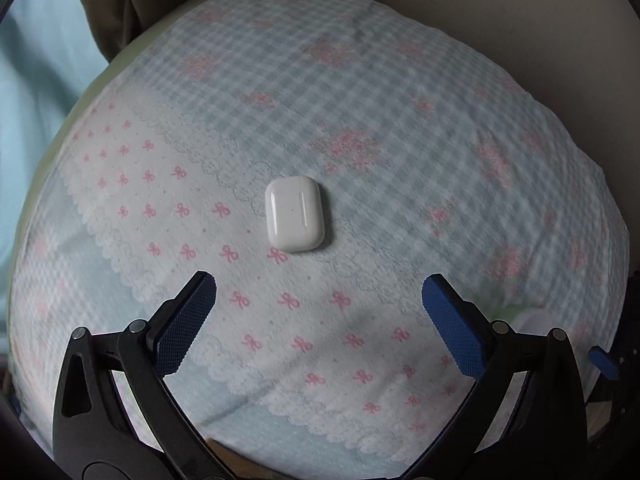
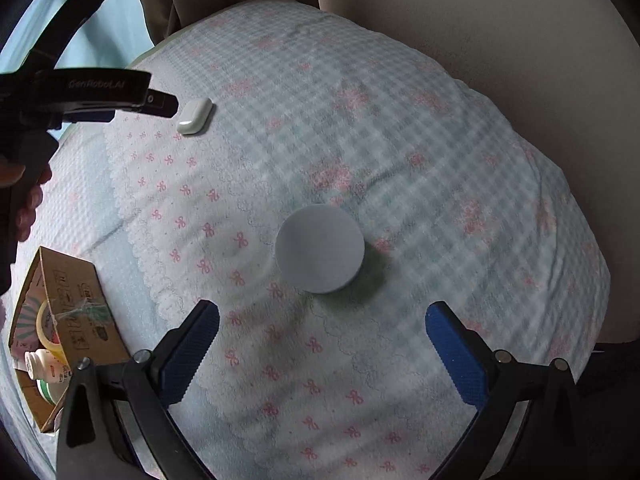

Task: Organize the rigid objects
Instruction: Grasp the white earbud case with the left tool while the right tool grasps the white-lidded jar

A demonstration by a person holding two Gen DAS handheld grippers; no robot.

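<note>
L wrist: we look fwd/down, near earbud case (image 1: pixel 294 214) | R wrist: fwd/down, near round lid (image 2: pixel 320 249) | shared: case (image 2: pixel 194 115), patterned cloth (image 1: pixel 360 120)

White earbud case (image 1: pixel 295 213) lies flat on the patterned cloth (image 1: pixel 400 100) — ahead of the wide-open left gripper (image 1: pixel 319 284).

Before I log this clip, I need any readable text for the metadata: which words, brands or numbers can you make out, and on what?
"GenRobot.AI": on the black body of the left gripper, right wrist view; the last letters are soft.
Cardboard box: printed lines on its flap, too blurred to read.
Small bottle inside the box: label too small to read.
White earbud case: no text.
Round pale disc: no text.
</note>
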